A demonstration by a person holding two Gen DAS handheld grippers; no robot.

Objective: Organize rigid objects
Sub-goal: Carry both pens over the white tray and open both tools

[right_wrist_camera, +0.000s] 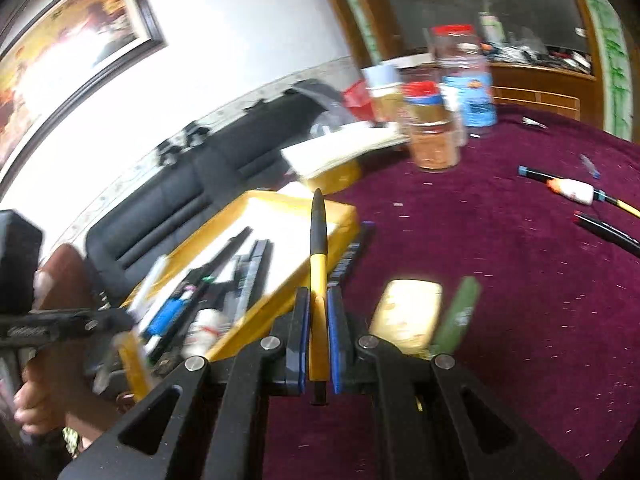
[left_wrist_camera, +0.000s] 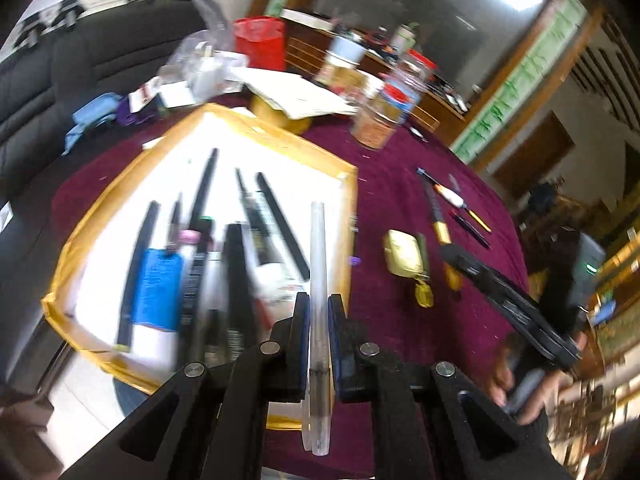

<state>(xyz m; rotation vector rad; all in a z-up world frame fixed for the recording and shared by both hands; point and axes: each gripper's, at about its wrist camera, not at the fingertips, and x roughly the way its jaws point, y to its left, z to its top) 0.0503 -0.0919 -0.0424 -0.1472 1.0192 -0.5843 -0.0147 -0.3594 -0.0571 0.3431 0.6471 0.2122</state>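
Note:
My left gripper (left_wrist_camera: 319, 312) is shut on a clear plastic pen (left_wrist_camera: 319, 264), held over the right edge of a yellow-rimmed white tray (left_wrist_camera: 280, 136) that holds several black pens, a blue-labelled item and a white tube. My right gripper (right_wrist_camera: 318, 304) is shut on a yellow and black pen (right_wrist_camera: 319, 248), held near the tray's right rim (right_wrist_camera: 340, 216). The right gripper also shows in the left wrist view (left_wrist_camera: 452, 276), with the yellow pen (left_wrist_camera: 438, 224) in it. The left gripper's body shows at the left of the right wrist view (right_wrist_camera: 60, 324).
On the maroon tablecloth (left_wrist_camera: 400, 320) lie a cream-yellow case (left_wrist_camera: 402, 254), a green stick (right_wrist_camera: 458, 316), a white marker (right_wrist_camera: 572, 190) and a black-red pen (right_wrist_camera: 608, 232). Jars (right_wrist_camera: 432, 128), a red container (left_wrist_camera: 260, 42), papers (left_wrist_camera: 296, 92) and a dark sofa (left_wrist_camera: 100, 64) stand behind.

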